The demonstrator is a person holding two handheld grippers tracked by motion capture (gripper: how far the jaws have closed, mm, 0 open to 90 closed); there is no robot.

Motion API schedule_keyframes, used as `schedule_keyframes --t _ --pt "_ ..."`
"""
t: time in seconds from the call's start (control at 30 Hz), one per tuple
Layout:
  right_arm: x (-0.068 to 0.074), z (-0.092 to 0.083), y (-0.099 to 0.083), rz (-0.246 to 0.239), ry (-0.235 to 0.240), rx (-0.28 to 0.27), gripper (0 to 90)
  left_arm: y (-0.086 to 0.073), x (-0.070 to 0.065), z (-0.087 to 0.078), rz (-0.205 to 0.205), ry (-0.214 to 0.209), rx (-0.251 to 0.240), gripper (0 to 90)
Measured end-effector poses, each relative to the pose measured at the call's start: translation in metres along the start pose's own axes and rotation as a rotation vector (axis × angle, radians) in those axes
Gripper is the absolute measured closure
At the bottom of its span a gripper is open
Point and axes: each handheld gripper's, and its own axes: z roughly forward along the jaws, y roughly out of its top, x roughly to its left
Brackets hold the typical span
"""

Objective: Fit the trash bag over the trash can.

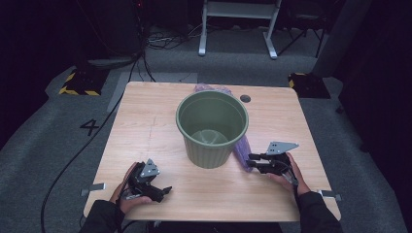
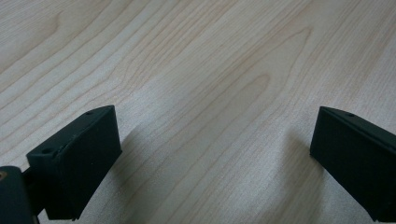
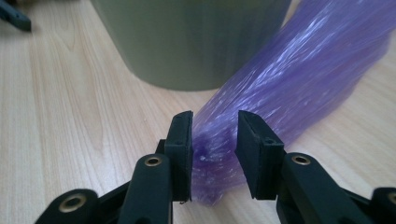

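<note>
A green plastic bin point(image 1: 212, 128) stands upright in the middle of the wooden table point(image 1: 145, 121). A purple plastic bag point(image 1: 241, 151) lies bunched behind the bin and along its right side. In the right gripper view the bag's gathered end point(image 3: 212, 158) fills the gap between my jaws, both pads pressing on it, with the bin's wall point(image 3: 196, 42) just beyond. My right gripper point(image 1: 251, 162) is low over the table to the right of the bin's base. My left gripper point(image 1: 165, 191) rests near the front left edge, jaws wide apart over bare wood point(image 2: 215, 140).
A round cable hole point(image 1: 245, 98) sits in the table's far right part. Metal brackets point(image 1: 93, 188) stick out at the front corners. On the floor beyond are cables, a white frame point(image 1: 238, 24) and yellow-black striped bases point(image 1: 77, 83).
</note>
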Motion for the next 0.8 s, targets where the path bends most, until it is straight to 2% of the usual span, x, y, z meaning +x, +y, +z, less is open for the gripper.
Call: schedule_keyframes --t 0.07,0.3,0.8 --pt "0.003 0.004 0.000 -0.018 -0.001 0.027 67.2 0.000 0.000 0.000 0.000 0.001 0.002 1.4" --pt "0.013 0.010 0.001 -0.049 0.026 0.037 73.6 0.000 0.000 0.000 0.000 0.000 0.000 1.5" --pt "0.013 0.014 -0.007 -0.018 0.049 0.073 78.5 0.001 0.000 0.001 0.003 -0.003 0.003 1.0"
